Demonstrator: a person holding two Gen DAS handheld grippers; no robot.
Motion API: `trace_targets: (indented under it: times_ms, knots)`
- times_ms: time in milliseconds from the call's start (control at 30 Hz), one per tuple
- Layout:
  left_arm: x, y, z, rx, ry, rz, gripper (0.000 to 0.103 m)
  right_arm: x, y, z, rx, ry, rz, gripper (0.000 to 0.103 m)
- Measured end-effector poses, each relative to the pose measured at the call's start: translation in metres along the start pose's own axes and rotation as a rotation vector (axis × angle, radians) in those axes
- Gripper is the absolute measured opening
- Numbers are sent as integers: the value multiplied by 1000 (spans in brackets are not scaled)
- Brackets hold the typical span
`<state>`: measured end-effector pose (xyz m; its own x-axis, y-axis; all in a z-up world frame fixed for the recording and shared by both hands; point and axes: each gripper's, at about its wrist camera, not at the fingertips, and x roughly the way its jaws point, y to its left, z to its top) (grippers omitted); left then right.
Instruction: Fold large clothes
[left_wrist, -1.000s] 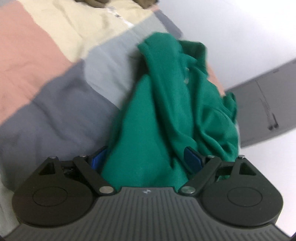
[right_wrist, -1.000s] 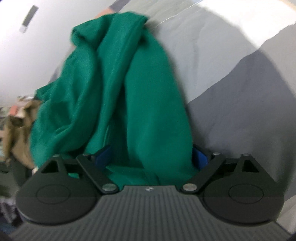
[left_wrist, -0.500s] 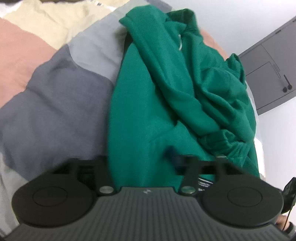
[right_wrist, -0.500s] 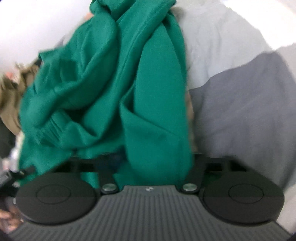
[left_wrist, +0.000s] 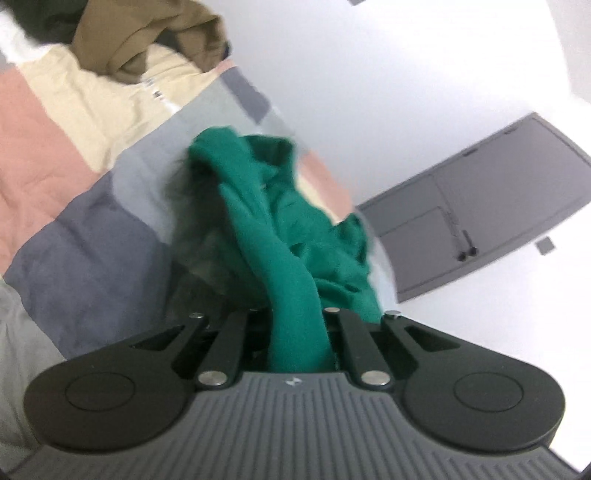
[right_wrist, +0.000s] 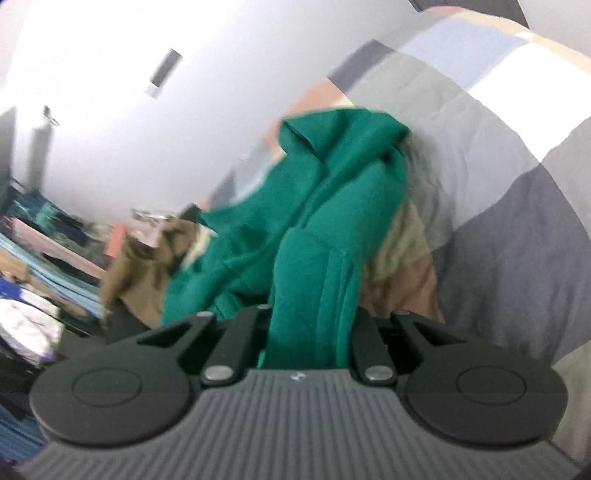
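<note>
A crumpled green sweatshirt (left_wrist: 280, 206) hangs in a bunch over the patchwork bedspread (left_wrist: 55, 155). My left gripper (left_wrist: 295, 332) is shut on a fold of it, and the cloth runs up and away from the jaws. In the right wrist view the same green sweatshirt (right_wrist: 332, 206) is pinched by my right gripper (right_wrist: 308, 332), which is shut on a thick fold with a ribbed band. The fingertips of both grippers are buried in the fabric. Both pictures are blurred by motion.
A brown garment (left_wrist: 147, 40) lies at the far end of the bedspread; another brown garment (right_wrist: 136, 266) sits left of the sweatshirt. A grey cabinet (left_wrist: 480, 199) stands against the white wall. Stacked clothes (right_wrist: 33, 266) fill the left edge.
Both grippers went from wide open around the sweatshirt to shut on its folds. Both have risen, lifting the cloth off the bedspread, and the wall and cabinet have come further into view.
</note>
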<state>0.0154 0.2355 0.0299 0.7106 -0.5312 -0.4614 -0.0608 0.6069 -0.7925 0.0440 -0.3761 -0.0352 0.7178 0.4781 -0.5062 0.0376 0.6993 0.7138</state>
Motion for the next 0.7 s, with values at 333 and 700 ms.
trace_targets:
  times_ms: [333,700]
  knots:
    - [-78,-62,-3,69,-1,-101,8,-95,23,4,-31,-26,162,13]
    - [2,-114,78,120,-88,-7,9,-32,47,94,29,-59,50,14]
